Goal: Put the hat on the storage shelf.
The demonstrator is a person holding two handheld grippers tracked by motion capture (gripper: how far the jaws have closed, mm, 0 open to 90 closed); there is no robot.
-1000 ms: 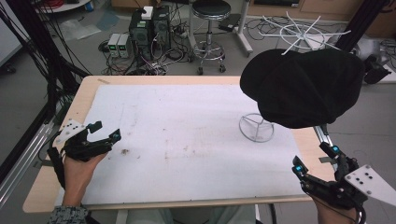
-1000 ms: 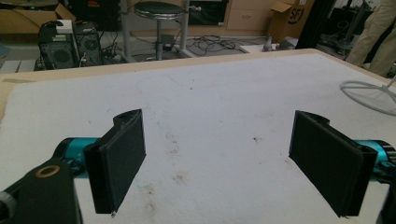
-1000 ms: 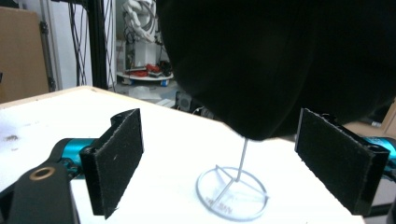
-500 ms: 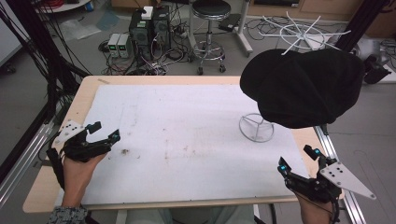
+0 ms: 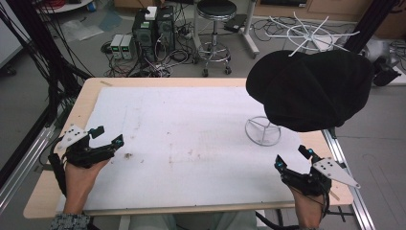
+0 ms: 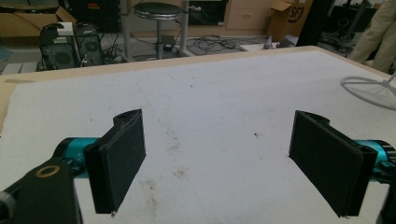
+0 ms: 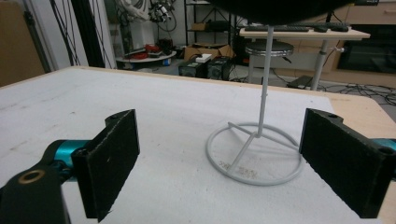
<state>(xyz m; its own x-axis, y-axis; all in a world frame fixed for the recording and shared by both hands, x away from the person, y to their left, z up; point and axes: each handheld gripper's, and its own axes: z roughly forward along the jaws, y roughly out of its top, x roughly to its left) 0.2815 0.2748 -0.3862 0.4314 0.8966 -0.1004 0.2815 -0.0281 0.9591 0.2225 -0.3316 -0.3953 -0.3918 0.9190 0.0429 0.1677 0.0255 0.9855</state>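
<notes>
Table (image 5: 191,120) w/ white mat, bare in the middle, so room to work. Black hat (image 5: 311,88) sits up on its wire stand (image 5: 262,132) at far right, prob. so the crown keeps shape. My right gripper (image 5: 292,158) rests just before the stand base, jaws wide apart, holding nothing, aimed at it. My left gripper (image 5: 106,136) is parked well apart at the left edge, jaws wide too, nothing held.
</notes>
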